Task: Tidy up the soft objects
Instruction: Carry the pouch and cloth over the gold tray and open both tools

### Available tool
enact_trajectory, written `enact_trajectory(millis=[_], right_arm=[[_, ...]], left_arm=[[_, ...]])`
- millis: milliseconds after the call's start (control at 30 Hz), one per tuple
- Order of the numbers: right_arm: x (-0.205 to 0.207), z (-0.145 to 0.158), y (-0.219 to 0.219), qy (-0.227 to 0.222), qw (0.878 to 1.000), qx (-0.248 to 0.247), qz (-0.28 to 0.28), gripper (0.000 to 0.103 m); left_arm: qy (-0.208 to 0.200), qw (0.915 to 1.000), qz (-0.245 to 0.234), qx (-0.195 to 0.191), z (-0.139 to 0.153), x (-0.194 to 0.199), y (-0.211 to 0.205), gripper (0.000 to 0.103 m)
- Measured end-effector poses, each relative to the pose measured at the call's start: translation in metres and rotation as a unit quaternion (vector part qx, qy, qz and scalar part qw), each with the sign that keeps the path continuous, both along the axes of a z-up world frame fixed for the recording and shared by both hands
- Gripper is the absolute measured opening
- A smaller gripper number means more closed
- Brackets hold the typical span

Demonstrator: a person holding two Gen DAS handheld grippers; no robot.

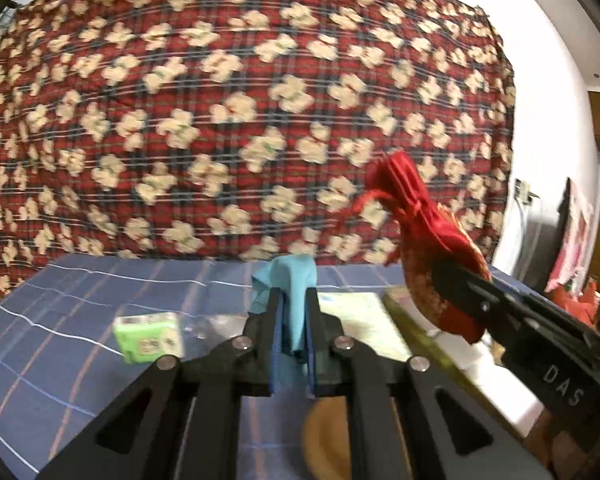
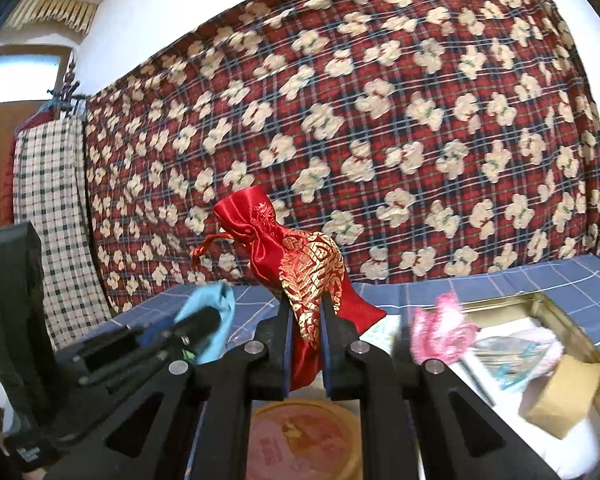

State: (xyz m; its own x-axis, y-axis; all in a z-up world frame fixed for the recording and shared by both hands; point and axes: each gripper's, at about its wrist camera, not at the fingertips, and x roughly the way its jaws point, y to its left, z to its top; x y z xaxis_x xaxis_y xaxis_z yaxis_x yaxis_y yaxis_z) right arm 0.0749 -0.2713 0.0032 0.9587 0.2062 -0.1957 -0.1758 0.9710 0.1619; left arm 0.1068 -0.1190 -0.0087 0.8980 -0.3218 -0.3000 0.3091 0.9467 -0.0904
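Our left gripper (image 1: pixel 292 316) is clenched on a crumpled teal cloth (image 1: pixel 290 280), which sticks up from between its fingers, above the near part of the blue checked tablecloth (image 1: pixel 80 300). Our right gripper (image 2: pixel 306 320) is grasping a red satin drawstring pouch (image 2: pixel 296 256) with gold embroidery, pinched across its lower body; the pouch's long axis tilts up and to the left, its tied neck pointing toward the far red plaid blanket (image 2: pixel 380 120).

Both soft things are off the table. We judge the open gold-rimmed tin (image 2: pixel 556 308) to be where they go (a pink lacy item (image 2: pixel 444 332) and a tan block (image 2: pixel 560 392) already sit there). It lies low and to the right of the right gripper, which is the nearer hand; the left must cross further rightward. A green packet (image 1: pixel 148 334) lies left on the cloth.
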Motion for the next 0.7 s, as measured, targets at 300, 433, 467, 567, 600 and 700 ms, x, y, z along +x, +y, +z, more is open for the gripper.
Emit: enact_trajectory(millis=[300, 433, 467, 567, 600, 700], right_arm=[[-0.030, 0.017, -0.076, 0.022, 0.998, 0.024, -0.050, 0.013], [-0.042, 0.011, -0.103, 0.046, 0.996, 0.019, -0.068, 0.013], [-0.045, 0.008, -0.109, 0.052, 0.996, 0.015, -0.075, 0.013], [-0.049, 0.000, -0.127, 0.075, 0.993, 0.007, -0.090, 0.013], [-0.051, -0.004, -0.133, 0.085, 0.992, 0.009, -0.093, 0.013], [-0.055, -0.014, -0.143, 0.104, 0.990, 0.001, -0.099, 0.013]], left_arm=[[0.060, 0.9935, -0.092, -0.030, 0.017, -0.010, -0.052, 0.007], [0.075, 0.9881, -0.131, -0.032, 0.018, -0.018, -0.082, 0.007], [0.080, 0.9862, -0.142, -0.029, 0.016, -0.021, -0.092, 0.007], [0.093, 0.9818, -0.165, -0.019, 0.011, -0.026, -0.118, 0.007], [0.096, 0.9805, -0.171, -0.017, 0.009, -0.027, -0.123, 0.007], [0.107, 0.9761, -0.189, -0.010, 0.004, -0.030, -0.141, 0.007]])
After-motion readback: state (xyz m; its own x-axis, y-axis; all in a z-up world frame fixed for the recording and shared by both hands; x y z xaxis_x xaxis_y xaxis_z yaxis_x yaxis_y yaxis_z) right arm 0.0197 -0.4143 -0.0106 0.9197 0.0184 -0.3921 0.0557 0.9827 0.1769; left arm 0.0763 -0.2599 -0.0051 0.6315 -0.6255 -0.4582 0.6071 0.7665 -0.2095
